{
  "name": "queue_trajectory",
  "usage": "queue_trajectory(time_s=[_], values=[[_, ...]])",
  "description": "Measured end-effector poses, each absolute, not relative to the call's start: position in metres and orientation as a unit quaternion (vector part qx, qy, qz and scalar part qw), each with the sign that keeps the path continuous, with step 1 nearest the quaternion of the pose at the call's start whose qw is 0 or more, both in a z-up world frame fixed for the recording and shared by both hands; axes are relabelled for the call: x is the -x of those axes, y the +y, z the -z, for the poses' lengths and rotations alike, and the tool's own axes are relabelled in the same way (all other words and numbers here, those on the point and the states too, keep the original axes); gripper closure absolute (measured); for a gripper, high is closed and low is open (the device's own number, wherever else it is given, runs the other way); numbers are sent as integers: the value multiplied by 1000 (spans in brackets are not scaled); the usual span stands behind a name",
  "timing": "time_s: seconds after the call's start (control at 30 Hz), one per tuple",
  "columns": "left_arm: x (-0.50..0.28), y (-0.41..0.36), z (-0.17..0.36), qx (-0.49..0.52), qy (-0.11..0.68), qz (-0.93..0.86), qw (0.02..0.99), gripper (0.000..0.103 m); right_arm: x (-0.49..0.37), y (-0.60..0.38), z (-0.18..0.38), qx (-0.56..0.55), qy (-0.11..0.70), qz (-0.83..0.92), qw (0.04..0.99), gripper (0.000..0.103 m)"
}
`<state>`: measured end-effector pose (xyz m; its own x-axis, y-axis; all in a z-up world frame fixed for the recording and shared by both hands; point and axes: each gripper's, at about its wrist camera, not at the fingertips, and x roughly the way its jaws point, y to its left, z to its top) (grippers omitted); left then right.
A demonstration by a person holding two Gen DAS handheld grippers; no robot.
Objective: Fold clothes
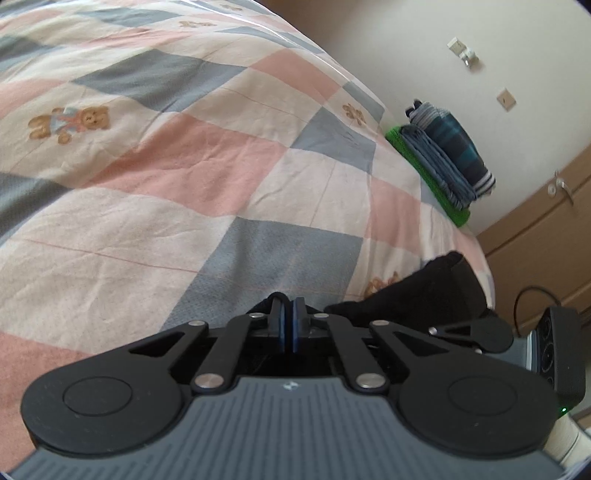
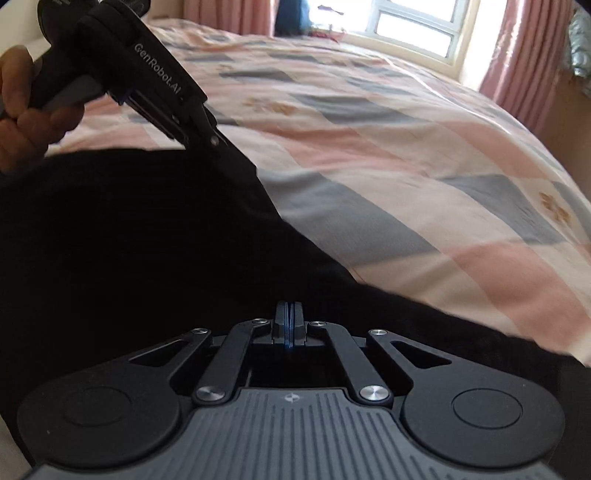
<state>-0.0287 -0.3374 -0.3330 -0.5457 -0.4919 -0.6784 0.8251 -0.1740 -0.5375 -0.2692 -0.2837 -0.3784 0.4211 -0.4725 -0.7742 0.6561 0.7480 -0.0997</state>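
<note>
A black garment [image 2: 129, 240] hangs stretched between both grippers over the near part of the bed [image 2: 424, 166]. My left gripper [image 1: 288, 306] is shut on one edge of it; black cloth shows at its fingertips and to the right of them [image 1: 424, 295]. In the right wrist view the left gripper [image 2: 240, 166] pinches the garment's far corner, held by a hand [image 2: 26, 107]. My right gripper [image 2: 289, 314] is shut on the garment's near edge. The right gripper's body [image 1: 554, 343] shows at the right of the left wrist view.
The bed has a pink, blue and cream checked quilt [image 1: 184, 166] with teddy bears. A pile of folded clothes [image 1: 443, 155] lies at the bed's edge near a white wall. Wooden cupboard doors [image 1: 546, 229] stand beyond. A window [image 2: 413, 26] with pink curtains is behind the bed.
</note>
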Motion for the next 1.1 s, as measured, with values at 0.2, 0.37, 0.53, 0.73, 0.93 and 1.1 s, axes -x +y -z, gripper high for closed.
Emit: queue_trajectory(time_s=[0.2, 0.37, 0.53, 0.73, 0.93, 1.1], values=[[26, -332, 328, -159, 460, 750, 448, 102, 276, -289, 342, -127, 318, 344, 874, 103], [8, -323, 324, -161, 420, 730, 515, 103, 258, -311, 371, -150, 360, 336, 857, 103], [-7, -275, 276, -148, 361, 745, 541, 103, 294, -306, 361, -184, 341, 397, 832, 103], [41, -242, 292, -178, 350, 796, 461, 100, 308, -271, 341, -186, 274, 397, 856, 91], [8, -281, 344, -200, 357, 713, 569, 102, 295, -299, 373, -204, 322, 419, 825, 103], [-30, -223, 310, -160, 350, 696, 606, 103, 332, -285, 352, -231, 270, 453, 817, 91]])
